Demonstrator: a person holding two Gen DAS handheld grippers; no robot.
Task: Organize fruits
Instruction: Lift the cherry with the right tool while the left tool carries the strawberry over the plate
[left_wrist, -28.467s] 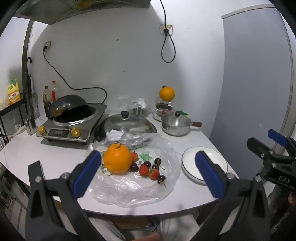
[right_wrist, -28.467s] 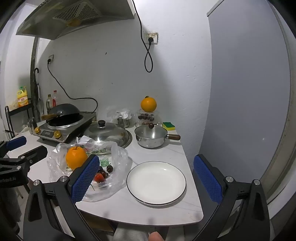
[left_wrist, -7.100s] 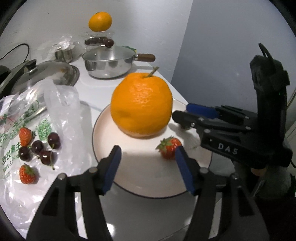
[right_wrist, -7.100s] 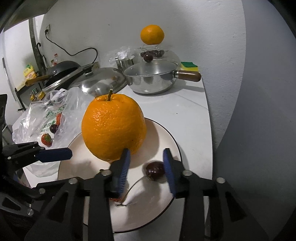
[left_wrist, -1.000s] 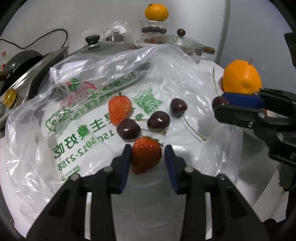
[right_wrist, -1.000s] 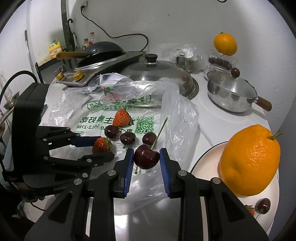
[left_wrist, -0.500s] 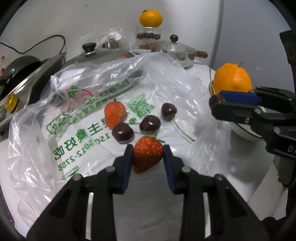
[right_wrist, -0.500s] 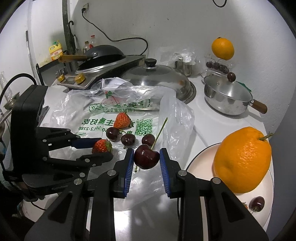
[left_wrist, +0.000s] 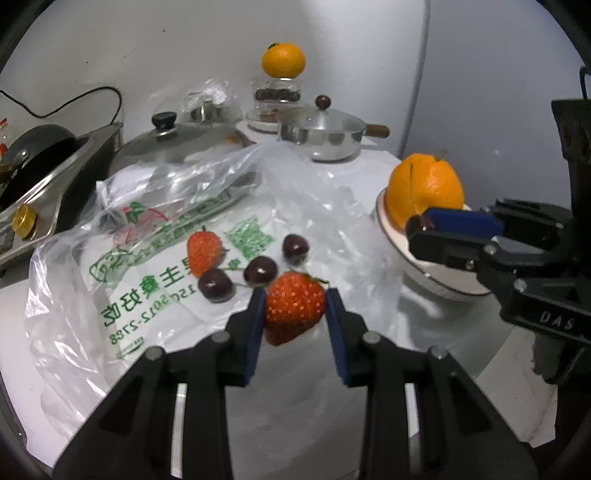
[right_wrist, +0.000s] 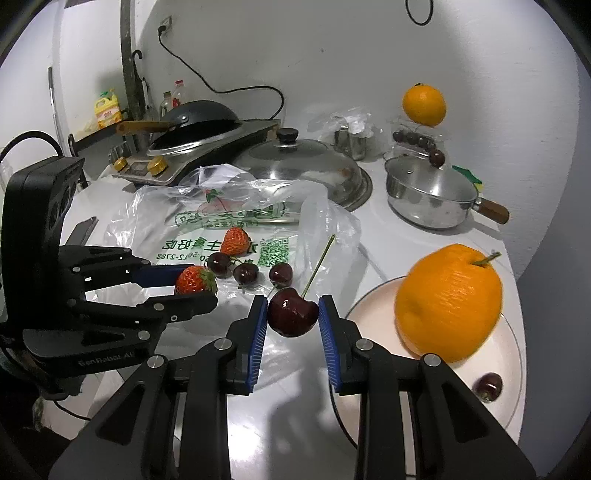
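White counter (right_wrist: 388, 236), plastic bag (right_wrist: 162, 221) at 10 o'clock, plate (right_wrist: 511, 373) with orange (right_wrist: 447, 299) at 3 o'clock. Left gripper (left_wrist: 295, 310) clamps a strawberry (left_wrist: 293, 306) above the bag. Right gripper (right_wrist: 293, 314) pinches a cherry (right_wrist: 291, 312), lifted between bag and plate.

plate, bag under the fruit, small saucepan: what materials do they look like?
Plate: probably glazed ceramic, going by its glossy cream surface and thin dark rim line.
Bag: thin clear plastic film, crinkled, shiny, with green print.
Saucepan: polished metal, likely stainless steel, with mirror-like reflections; its handle looks like brown wood.
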